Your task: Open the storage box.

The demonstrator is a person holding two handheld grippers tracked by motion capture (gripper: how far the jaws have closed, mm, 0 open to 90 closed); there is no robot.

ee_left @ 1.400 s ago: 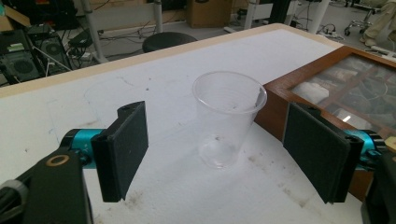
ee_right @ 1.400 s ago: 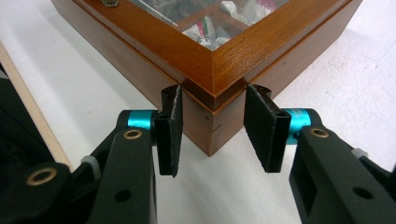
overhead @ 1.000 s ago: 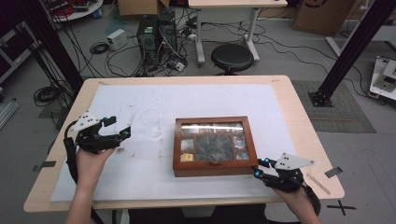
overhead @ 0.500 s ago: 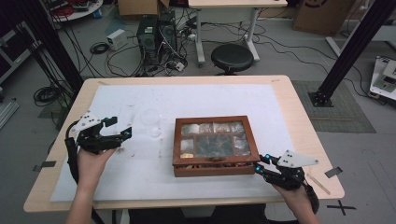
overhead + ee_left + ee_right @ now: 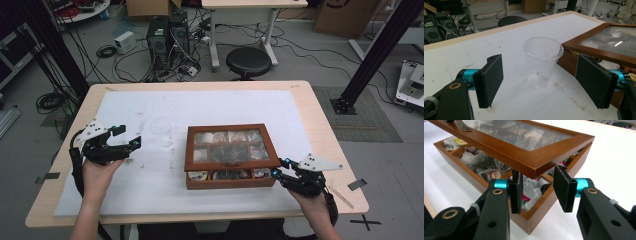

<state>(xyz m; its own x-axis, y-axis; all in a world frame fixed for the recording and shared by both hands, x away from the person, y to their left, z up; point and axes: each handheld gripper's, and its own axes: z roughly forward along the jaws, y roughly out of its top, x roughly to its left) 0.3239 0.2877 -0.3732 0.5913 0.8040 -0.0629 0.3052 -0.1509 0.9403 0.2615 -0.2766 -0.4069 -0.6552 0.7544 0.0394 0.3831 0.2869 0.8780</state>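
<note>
A wooden box with a glass lid sits right of the table's middle, its lid raised at the front over several tea bags. My right gripper is at the box's front right corner. In the right gripper view it is open, both jaws just under the raised lid corner, one inside the box and one outside. A clear plastic cup stands upright left of the box. My left gripper stands open; in its view the cup lies a little ahead, untouched.
A white sheet covers most of the wooden table. The box's side is close to the cup's right in the left gripper view. A wooden stick lies near the table's front right edge.
The box lid has come up at the front, with my right gripper now under its front right corner. The left gripper and the cup have hardly moved.
</note>
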